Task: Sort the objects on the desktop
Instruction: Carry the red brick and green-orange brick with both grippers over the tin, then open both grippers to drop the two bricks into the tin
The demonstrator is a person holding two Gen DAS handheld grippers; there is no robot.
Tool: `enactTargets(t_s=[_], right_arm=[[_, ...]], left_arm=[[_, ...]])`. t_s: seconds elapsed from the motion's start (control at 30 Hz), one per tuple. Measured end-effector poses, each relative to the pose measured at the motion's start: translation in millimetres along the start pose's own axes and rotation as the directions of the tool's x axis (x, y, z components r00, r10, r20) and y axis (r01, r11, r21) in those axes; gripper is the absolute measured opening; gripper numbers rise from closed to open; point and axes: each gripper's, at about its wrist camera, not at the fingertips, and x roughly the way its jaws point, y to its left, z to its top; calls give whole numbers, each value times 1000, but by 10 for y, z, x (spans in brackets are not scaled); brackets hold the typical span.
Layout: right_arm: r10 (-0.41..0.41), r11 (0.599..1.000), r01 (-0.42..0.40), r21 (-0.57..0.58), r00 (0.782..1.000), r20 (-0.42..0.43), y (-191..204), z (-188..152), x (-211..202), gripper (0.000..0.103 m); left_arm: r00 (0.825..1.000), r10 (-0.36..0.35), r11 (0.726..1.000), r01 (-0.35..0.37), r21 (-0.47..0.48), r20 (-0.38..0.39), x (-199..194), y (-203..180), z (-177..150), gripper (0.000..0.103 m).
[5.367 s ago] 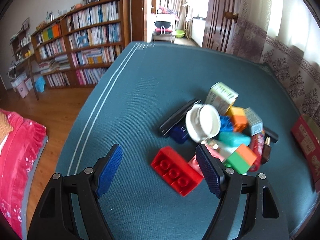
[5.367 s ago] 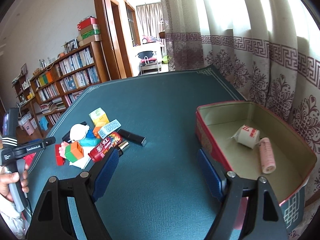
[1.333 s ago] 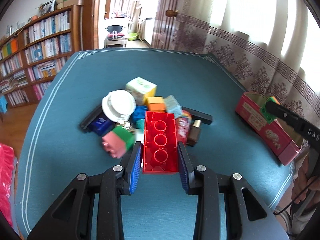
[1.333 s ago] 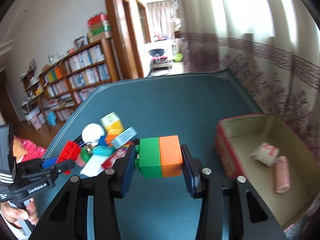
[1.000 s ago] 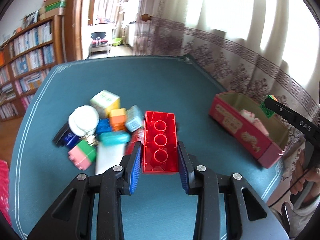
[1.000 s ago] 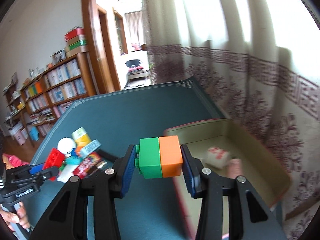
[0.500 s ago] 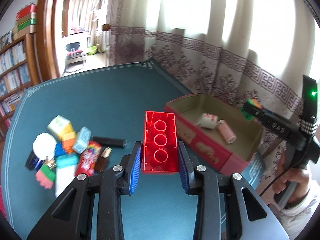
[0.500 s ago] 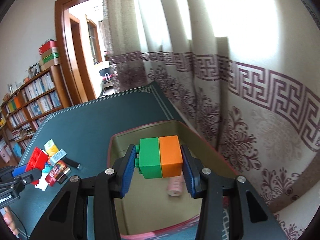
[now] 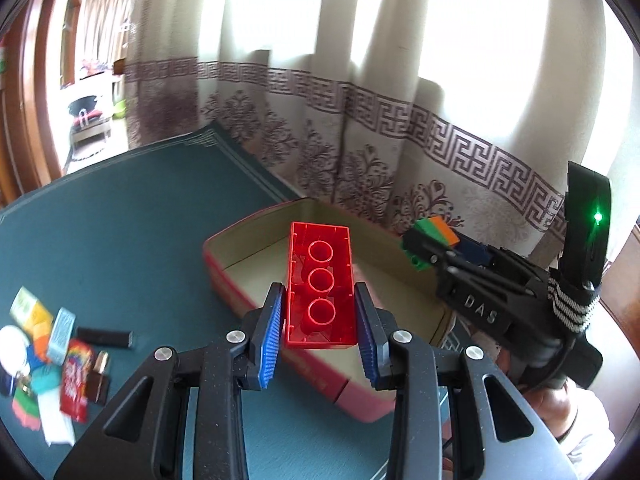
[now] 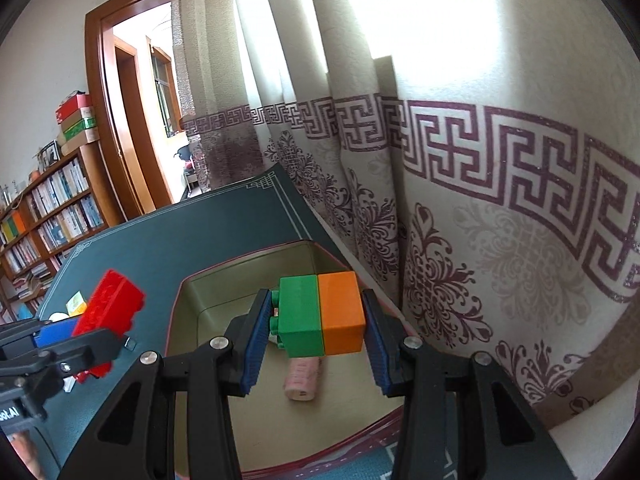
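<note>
left wrist view: nearest to me, my left gripper (image 9: 320,334) is clenched on a long red brick (image 9: 320,286), its blue pads pressing both long sides, held above the near wall of the red tin box (image 9: 224,270) on the teal table (image 9: 120,240). beyond it, to the right, my right gripper (image 10: 316,330) grips a green and orange block (image 10: 322,314) over the box's open inside, where a pink roll (image 10: 302,376) lies on the floor. to do this well, i judge each piece should be fully past the rim and lowered close to the floor before i release, clear of the roll, one hand at a time. far left on the table, the unsorted pile (image 9: 52,356) waits.
</note>
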Motion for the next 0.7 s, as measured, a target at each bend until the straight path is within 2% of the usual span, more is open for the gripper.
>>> enactTargets(t_s=[0.1, 0.13, 0.17, 0.2, 0.23, 0.3, 0.5, 0.7], right_arm=[[-7, 1000, 6, 18, 1000, 6, -58, 19, -8, 51], [-6, 1000, 6, 28, 1000, 7, -82, 22, -6, 57], [-9, 999, 8, 39, 1000, 10, -104, 32, -12, 67], [-16, 998, 15, 54, 1000, 20, -135, 45, -29, 73], [-19, 998, 18, 63, 999, 28, -156, 55, -44, 74], [-20, 997, 17, 74, 999, 40, -186, 82, -75, 74], [-12, 997, 7, 82, 998, 65, -182, 118, -146, 78], [3, 997, -10, 78, 996, 88, -111, 140, -250, 79]], left_arm=[[1000, -9, 1000, 9, 20, -3, 107, -106, 40, 37], [1000, -13, 1000, 13, 25, -9, 145, -135, 51, 37], [1000, -16, 999, 16, 28, -13, 171, -154, 58, 39], [1000, -17, 999, 18, 30, -15, 187, -171, 63, 46], [1000, -18, 999, 18, 29, -11, 192, -184, 64, 50], [1000, -16, 1000, 16, 23, 6, 168, -192, 54, 66], [999, 2, 1000, -2, -7, 39, 51, -92, 73, 67], [993, 91, 995, -87, -46, 78, -132, 134, 105, 67]])
